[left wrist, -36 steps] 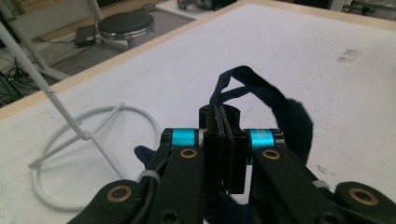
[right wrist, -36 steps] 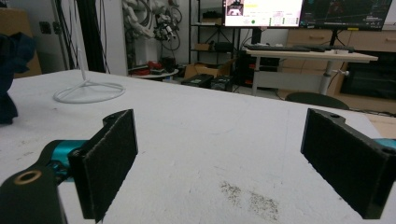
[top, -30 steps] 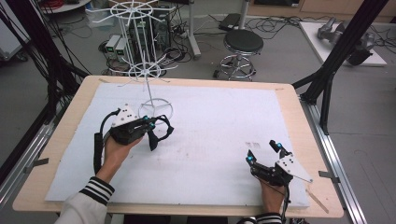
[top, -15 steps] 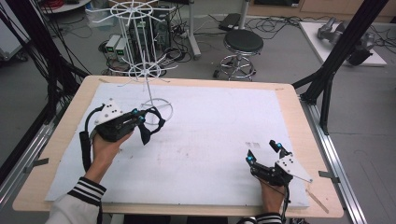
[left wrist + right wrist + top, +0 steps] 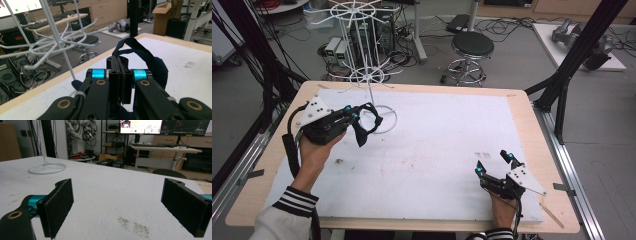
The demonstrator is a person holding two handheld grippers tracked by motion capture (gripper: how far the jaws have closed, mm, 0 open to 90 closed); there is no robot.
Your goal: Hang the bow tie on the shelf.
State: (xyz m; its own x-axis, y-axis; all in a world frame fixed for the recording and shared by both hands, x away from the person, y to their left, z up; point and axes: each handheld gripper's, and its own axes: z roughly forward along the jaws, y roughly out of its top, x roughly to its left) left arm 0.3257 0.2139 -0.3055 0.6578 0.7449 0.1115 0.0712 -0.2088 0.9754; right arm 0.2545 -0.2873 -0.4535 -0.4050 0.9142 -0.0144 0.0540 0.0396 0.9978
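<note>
High view is showing the left gripper (image 5: 354, 117) hanging above the surface's (image 5: 437, 145) left part, near the far-left corner, its fingers (image 5: 348, 109) pinching a dark strap (image 5: 364, 125). The strap is looping out past the fingertips and drooping toward the surface, clear of it as far as one can tell. Just beyond it, a white wire rack (image 5: 367, 75) is standing on its ring base near the far edge, and the strap's loop is lying in front of that base in this view; whether they are touching is not clear. Left gripper view is showing the fingers (image 5: 119, 75) pressing together on the strap (image 5: 140, 53), which is arching up over them and bunching on the right, with the rack's (image 5: 55, 37) arms spreading close by on the left. The right gripper (image 5: 494, 165) is resting at the surface's near-right corner, well apart from the strap. Right gripper view is showing its fingers (image 5: 58, 205) standing spread wide with bare surface (image 5: 112, 195) between them, and the rack's base (image 5: 47, 167) lying far off.
</note>
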